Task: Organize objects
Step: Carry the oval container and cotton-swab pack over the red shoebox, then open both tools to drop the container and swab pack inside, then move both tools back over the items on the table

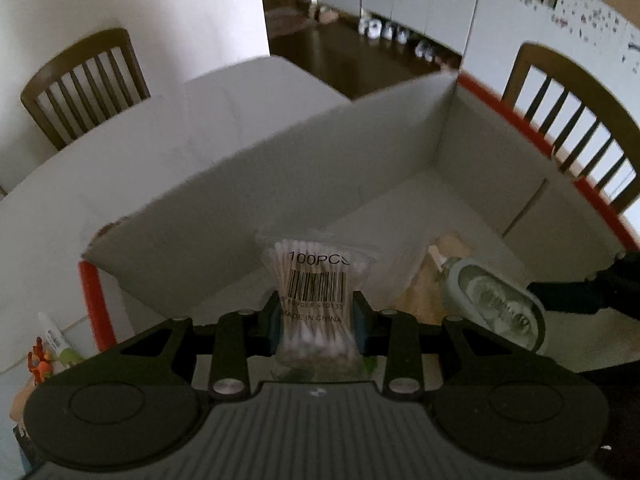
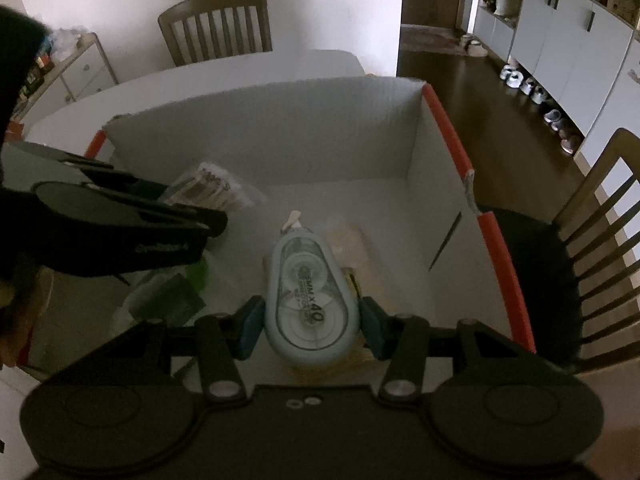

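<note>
While both tongs hang over the open white box (image 2: 280, 136) with its red-edged rim, each carries something, so the drop straight down into the box is what the next move seems to turn on. The left tongs (image 1: 316, 320) pinch a swab pack (image 1: 316, 280) at its waist; the pack stands upright between the pads, its long axis running away from the camera toward the far wall of the box, barcode facing up, and it sits above the box's left part. The right tongs (image 2: 312, 320) bracket a tape dispenser (image 2: 310, 296) at its broad rear end, and the blue pads look to touch its sides, though I cannot tell how firmly. Its long axis lies along the fingers, narrow tip pointing forward to the far wall, flat clear face up. It hovers over a yellowish item on the box floor, too blurred to name. In the right view the left tongs (image 2: 180, 204) and their pack (image 2: 212, 190) sit just beside and ahead-left of the dispenser, close but apart. Either could be released first; the dispenser looks lower in the box. A glue tube (image 1: 56, 336) stands outside on the surface (image 1: 120, 152).
</note>
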### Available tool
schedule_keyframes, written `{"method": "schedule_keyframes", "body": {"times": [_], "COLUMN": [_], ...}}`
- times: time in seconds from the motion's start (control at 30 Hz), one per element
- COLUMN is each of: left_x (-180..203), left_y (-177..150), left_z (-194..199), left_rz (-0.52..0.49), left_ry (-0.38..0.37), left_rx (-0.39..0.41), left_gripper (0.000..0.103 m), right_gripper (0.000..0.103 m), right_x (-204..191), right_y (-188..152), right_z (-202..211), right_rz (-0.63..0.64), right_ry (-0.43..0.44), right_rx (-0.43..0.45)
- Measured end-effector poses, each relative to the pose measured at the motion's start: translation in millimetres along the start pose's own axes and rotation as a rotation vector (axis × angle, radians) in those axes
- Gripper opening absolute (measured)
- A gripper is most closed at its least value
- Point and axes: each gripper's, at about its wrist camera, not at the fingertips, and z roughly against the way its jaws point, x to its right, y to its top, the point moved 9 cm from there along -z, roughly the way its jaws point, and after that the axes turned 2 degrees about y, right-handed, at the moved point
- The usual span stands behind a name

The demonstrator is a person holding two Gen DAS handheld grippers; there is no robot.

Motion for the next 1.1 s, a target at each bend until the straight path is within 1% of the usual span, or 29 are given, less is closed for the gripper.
{"method": "schedule_keyframes", "body": {"times": [0.27,0.37,0.4,0.47,0.5,0.53,0.57,0.77,0.83,0.9,1.1], "left_x": [2.3,2.2,1.1,-0.6,-1.6,-2.6,-3.9,-10.8,-13.4,-14.0,-15.2], "left_y": [-3.1,-3.8,-3.9,-4.0,-3.7,-4.1,-4.4,-6.4,-7.3,-8.4,-10.7], "left_z": [-14.0,-16.6,-16.7,-16.4,-15.2,-13.3,-10.4,10.8,19.4,30.1,65.4], "left_rz": [0.004,0.001,0.006,0.011,0.011,0.008,0.008,0.051,0.058,0.063,0.075], "left_ry": [-0.008,-0.007,-0.008,0.000,0.007,0.013,0.018,0.010,0.003,0.000,-0.018], "left_rx": [-0.067,-0.077,-0.079,-0.083,-0.078,-0.071,-0.059,-0.011,0.007,0.025,0.096], "left_gripper": [0.035,0.036,0.038,0.048,0.055,0.061,0.062,0.063,0.063,0.063,0.063], "right_gripper": [0.051,0.051,0.051,0.051,0.051,0.051,0.051,0.052,0.055,0.057,0.058], "right_x": [-1.2,-1.7,-1.5,0.9,2.6,3.0,2.8,5.3,4.8,2.5,-8.4], "right_y": [-4.0,-3.4,-3.5,-4.3,-3.3,-3.7,-4.3,-0.7,0.0,0.9,5.9], "right_z": [-0.8,-1.9,-2.2,-2.0,-2.0,-1.2,-0.1,16.4,23.3,31.6,56.8], "right_rz": [0.014,0.013,0.013,0.010,0.009,0.006,0.005,0.006,-0.001,-0.001,0.022], "right_ry": [-0.020,-0.024,-0.023,-0.029,-0.028,-0.027,-0.024,-0.001,0.006,0.014,0.022], "right_rx": [-0.003,-0.003,-0.005,-0.005,-0.003,-0.002,0.002,0.041,0.053,0.068,0.112]}}
